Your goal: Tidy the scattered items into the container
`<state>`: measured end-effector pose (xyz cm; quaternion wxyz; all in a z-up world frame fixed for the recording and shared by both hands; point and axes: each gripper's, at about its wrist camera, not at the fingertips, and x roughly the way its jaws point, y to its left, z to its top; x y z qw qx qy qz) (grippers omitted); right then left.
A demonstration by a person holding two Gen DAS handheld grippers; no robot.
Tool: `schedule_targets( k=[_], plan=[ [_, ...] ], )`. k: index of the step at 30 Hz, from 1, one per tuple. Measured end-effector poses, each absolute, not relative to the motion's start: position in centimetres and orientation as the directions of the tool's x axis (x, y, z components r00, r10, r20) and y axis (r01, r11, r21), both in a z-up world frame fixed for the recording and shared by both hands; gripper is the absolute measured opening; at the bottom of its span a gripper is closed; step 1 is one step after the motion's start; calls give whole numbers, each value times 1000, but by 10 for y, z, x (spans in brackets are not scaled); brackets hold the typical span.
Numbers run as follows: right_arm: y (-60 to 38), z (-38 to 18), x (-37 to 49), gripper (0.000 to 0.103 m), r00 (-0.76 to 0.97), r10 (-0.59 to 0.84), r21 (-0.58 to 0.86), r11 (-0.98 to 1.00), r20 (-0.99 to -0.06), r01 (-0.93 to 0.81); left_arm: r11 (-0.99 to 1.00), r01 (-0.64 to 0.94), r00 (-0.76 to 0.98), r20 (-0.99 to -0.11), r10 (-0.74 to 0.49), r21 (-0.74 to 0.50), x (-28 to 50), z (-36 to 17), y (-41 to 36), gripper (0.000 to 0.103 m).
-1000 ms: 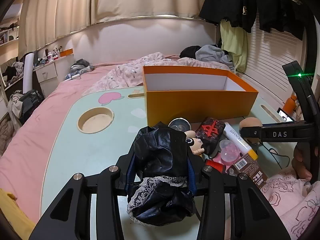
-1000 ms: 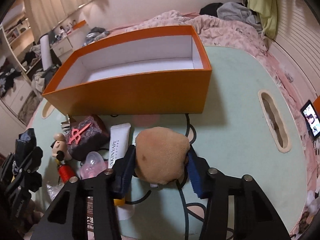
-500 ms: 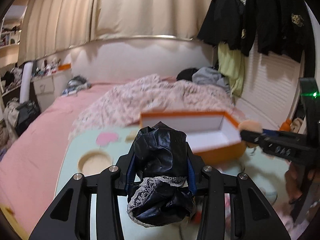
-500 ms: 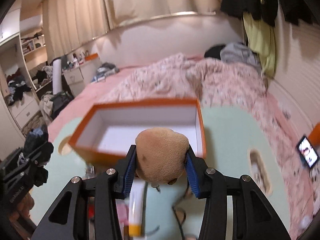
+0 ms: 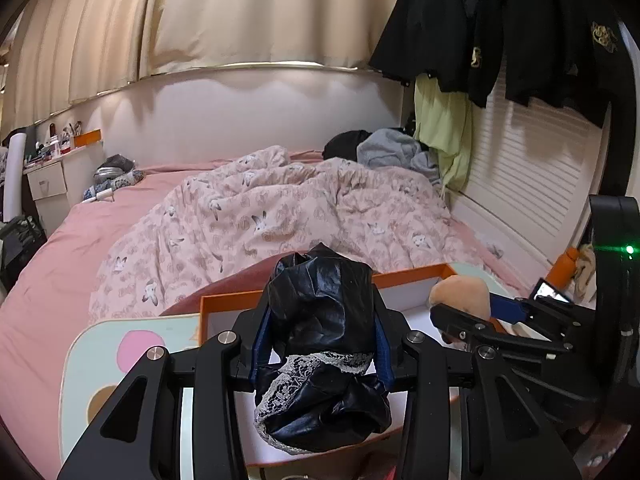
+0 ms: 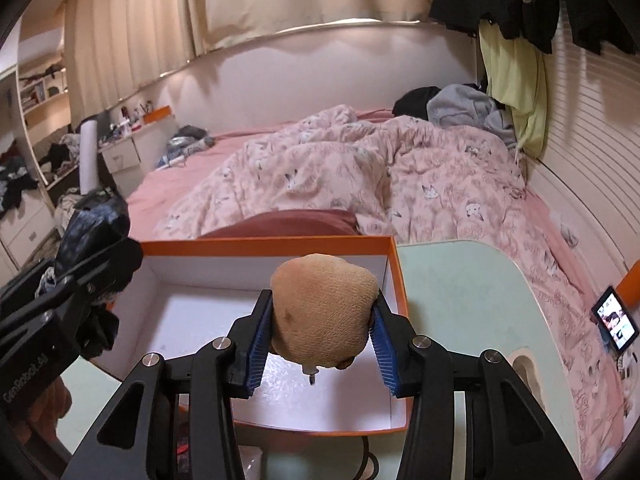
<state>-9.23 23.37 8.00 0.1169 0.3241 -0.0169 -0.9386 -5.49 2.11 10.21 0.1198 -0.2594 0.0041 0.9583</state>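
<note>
My left gripper [image 5: 320, 336] is shut on a black shiny doll garment with lace trim [image 5: 324, 344] and holds it above the open orange box [image 5: 412, 274]. My right gripper [image 6: 320, 330] is shut on a tan plush doll head [image 6: 322, 314] and holds it over the white inside of the orange box [image 6: 394, 276]. In the left wrist view the right gripper [image 5: 476, 312] and the plush head [image 5: 460, 294] show at the right, over the box. In the right wrist view the left gripper with the black garment [image 6: 90, 240] shows at the left box edge.
The box stands on a pale green table [image 6: 456, 292] set on a pink bed [image 5: 72, 248] with a rumpled patterned duvet [image 5: 280, 204]. A phone [image 6: 616, 322] lies at the right. Clothes hang on the right wall [image 5: 520, 32]. A black cable [image 6: 370, 462] lies in front of the box.
Both grippers have lifted from the table with their loads and moved forward over the orange box. The scattered items on the table have dropped out of view.
</note>
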Motion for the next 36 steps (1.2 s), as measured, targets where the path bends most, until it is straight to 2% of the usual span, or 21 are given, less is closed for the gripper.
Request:
schedule_targets(
  k=[8,12,13,14,16,17,19,23,27,31,36],
  plan=[
    [228,67,-105,46,-750,-202,71,-977,-629,203,-970,-237,-803,-552,225,-51,-66,84,32,43],
    [226,65,-107,51,-756,-190,55,-978,-626,200,-969,-235,-787,-571,233,-71,-66,79,30,45],
    [227,65,-107,52,-760,-185,56,-980,-623,193,-970,-232,-788,-571,233,-75,-65,79,30,50],
    [228,65,-106,53,-763,-179,56,-981,-621,184,-971,-224,-791,-567,228,-77,-64,79,28,61],
    [230,66,-104,58,-769,-185,67,-981,-612,182,-977,-196,-816,-539,210,-83,-59,81,24,76],
    [230,67,-103,60,-773,-187,69,-981,-607,183,-979,-186,-829,-521,203,-86,-56,83,21,79],
    [231,71,-97,67,-794,-180,63,-982,-581,176,-983,-163,-849,-495,185,-89,-50,89,16,80],
    [233,82,-88,68,-804,-195,78,-980,-562,184,-976,-185,-842,-494,218,-116,-39,103,7,80],
    [237,100,-63,69,-794,-269,116,-962,-545,246,-968,-207,-857,-450,250,-143,-11,121,-7,80],
    [243,106,-25,78,-774,-331,101,-938,-539,332,-976,-198,-857,-466,219,-95,21,119,-21,81],
    [254,76,8,79,-696,-342,84,-922,-632,377,-981,-181,-842,-504,192,-72,64,96,-37,81]
  ],
)
